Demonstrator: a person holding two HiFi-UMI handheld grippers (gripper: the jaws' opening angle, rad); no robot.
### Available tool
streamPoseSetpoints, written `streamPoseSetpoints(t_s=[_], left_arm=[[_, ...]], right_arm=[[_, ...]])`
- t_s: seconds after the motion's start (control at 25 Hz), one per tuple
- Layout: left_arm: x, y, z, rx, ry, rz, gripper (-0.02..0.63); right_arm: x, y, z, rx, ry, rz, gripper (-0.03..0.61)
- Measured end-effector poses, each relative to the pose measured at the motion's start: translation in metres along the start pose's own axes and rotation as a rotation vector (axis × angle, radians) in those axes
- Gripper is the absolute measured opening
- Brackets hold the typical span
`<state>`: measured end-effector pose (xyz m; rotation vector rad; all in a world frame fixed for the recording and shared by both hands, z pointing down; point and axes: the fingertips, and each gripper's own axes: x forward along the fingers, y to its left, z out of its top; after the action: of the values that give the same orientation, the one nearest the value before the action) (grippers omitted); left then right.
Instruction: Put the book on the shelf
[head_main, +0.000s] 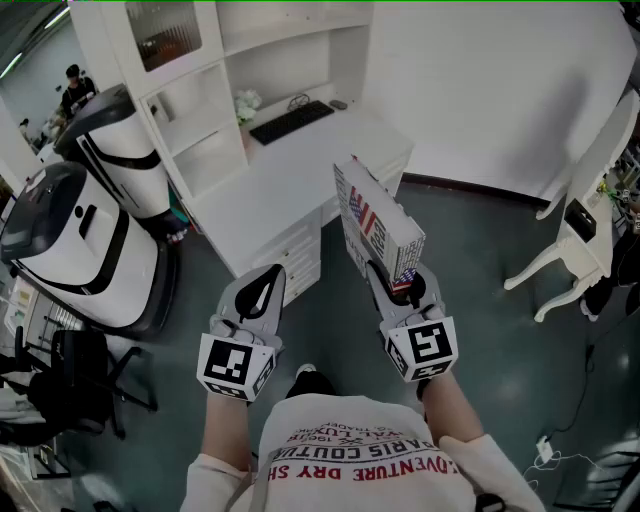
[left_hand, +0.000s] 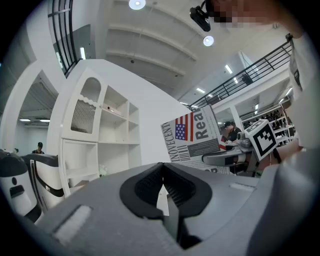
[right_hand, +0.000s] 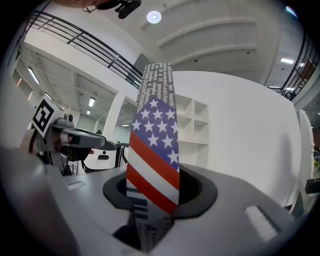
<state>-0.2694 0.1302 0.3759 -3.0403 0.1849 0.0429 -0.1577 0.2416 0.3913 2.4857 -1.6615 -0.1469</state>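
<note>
Your right gripper (head_main: 394, 281) clamps flag-cover book (head_main: 378, 222), frame centre; your left gripper (head_main: 270, 276) closed, empty; white shelf unit (head_main: 215, 45) upper left.

Thick white book (head_main: 380, 222) with red-and-white stripes, white stars on blue, black newsprint lettering, tall white shelf unit (head_main: 205, 110), slim black keyboard (head_main: 291, 121), grey left gripper (head_main: 262, 285) and right gripper (head_main: 397, 282) bearing black-and-white square markers, smooth floor (head_main: 480, 250) seemingly dark grey-green
</note>
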Motion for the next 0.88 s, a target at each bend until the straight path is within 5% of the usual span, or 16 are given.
streamPoseSetpoints(t_s=[0.52,0.88], left_arm=[[0.027,-0.005,-0.006,0.012,0.028,-0.016,0.005],[0.095,0.031,-0.030,0.000,0.066,-0.041,0.005]], right_arm=[[0.005,-0.022,-0.014,0.043,0.009,-0.026,0.155],[0.073,-0.060,-0.033,0.044,0.033,-0.033,0.155]])
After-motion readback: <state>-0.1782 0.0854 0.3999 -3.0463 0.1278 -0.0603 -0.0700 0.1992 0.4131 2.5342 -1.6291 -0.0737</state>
